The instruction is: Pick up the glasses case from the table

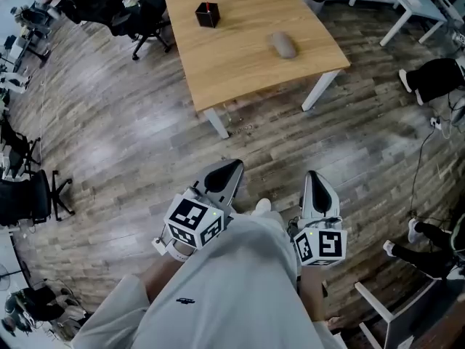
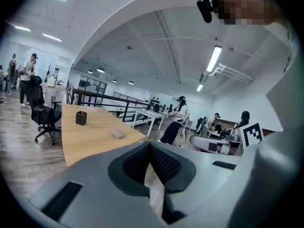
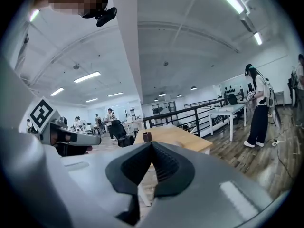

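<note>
The grey oval glasses case (image 1: 283, 45) lies on the right half of a light wooden table (image 1: 240, 57) far ahead of me; it also shows small in the left gripper view (image 2: 117, 134). Both grippers hang low by my legs, well short of the table and over the wood floor. My left gripper (image 1: 232, 167) has its jaws closed together with nothing between them (image 2: 149, 147). My right gripper (image 1: 313, 175) is likewise shut and empty (image 3: 152, 147). The case is not clear in the right gripper view.
A small black box (image 1: 208, 14) with a red item stands on the table's far left part. Black office chairs (image 1: 142, 17) sit left of the table. White desks (image 1: 410, 2) stand at the far right. Other people stand in the room (image 2: 175, 120) (image 3: 259, 106).
</note>
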Motion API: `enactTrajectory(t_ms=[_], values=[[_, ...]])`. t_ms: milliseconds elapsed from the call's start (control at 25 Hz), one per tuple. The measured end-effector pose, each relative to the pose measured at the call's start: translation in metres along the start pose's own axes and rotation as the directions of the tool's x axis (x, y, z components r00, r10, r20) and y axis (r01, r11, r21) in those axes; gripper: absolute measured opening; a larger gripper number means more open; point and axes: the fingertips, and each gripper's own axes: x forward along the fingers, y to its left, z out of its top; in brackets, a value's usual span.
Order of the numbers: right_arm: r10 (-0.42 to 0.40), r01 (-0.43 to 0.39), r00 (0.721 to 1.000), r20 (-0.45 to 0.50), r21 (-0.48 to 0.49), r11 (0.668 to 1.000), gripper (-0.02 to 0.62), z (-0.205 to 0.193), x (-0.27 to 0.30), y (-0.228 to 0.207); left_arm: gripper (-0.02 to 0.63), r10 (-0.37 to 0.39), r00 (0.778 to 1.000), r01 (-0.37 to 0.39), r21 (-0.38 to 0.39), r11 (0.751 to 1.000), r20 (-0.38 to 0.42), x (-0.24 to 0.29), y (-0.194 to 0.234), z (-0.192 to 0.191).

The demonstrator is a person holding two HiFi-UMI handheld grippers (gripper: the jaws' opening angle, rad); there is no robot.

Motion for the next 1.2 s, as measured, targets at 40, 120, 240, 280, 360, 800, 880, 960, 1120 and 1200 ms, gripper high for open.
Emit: enactTrajectory(t_ms=[40, 120, 240, 280, 360, 800, 880, 960, 1120, 1200], values=[[0.005, -0.005, 1.000, -0.003, 0.003, 1.000, 0.011, -0.002, -0.002, -0.005, 0.006, 0.007, 1.000, -0.007, 0.002, 1.000, -0.001, 0.002, -0.004, 0.000], [0.012, -0.011, 1.000, -0.009, 0.019, 1.000, 0.011, -0.006, -0.006, -0.017, 0.006, 0.024, 1.000, -0.024, 0.007, 1.000, -0.001, 0.005, -0.011, -0.002], [0.027, -0.027, 1.000, -0.012, 0.038, 0.999, 0.011, -0.013, -0.009, -0.035, 0.006, 0.058, 0.998, -0.058, 0.006, 0.998, -0.001, 0.009, -0.020, -0.008], [0.036, -0.036, 0.999, -0.013, 0.038, 0.999, 0.011, -0.014, -0.008, -0.039, 0.006, 0.072, 0.997, -0.072, 0.004, 0.997, -0.002, 0.009, -0.021, -0.010], [0.059, -0.058, 0.998, -0.020, 0.040, 0.998, 0.011, -0.016, -0.004, -0.045, 0.006, 0.100, 0.995, -0.100, 0.001, 0.995, -0.005, 0.009, -0.024, -0.013], [0.108, -0.107, 0.993, -0.042, 0.021, 0.994, 0.011, -0.011, 0.026, -0.056, 0.006, 0.128, 0.992, -0.128, -0.026, 0.991, 0.000, 0.039, -0.014, -0.006], [0.102, -0.102, 0.994, -0.045, 0.019, 0.995, 0.011, -0.009, 0.037, -0.061, 0.006, 0.119, 0.993, -0.119, -0.028, 0.992, 0.007, 0.052, -0.009, 0.000], [0.092, -0.092, 0.995, -0.048, 0.016, 0.996, 0.011, -0.009, 0.050, -0.066, 0.006, 0.108, 0.994, -0.107, -0.031, 0.994, 0.012, 0.064, 0.000, 0.007], [0.067, -0.067, 0.997, -0.044, 0.015, 0.998, 0.011, -0.001, 0.083, -0.073, 0.006, 0.080, 0.997, -0.080, -0.039, 0.996, 0.008, 0.093, 0.024, 0.021], [0.062, -0.060, 0.997, -0.039, 0.042, 0.997, 0.011, 0.005, 0.103, -0.077, 0.006, 0.066, 0.998, -0.065, -0.036, 0.997, 0.006, 0.108, 0.037, 0.032]])
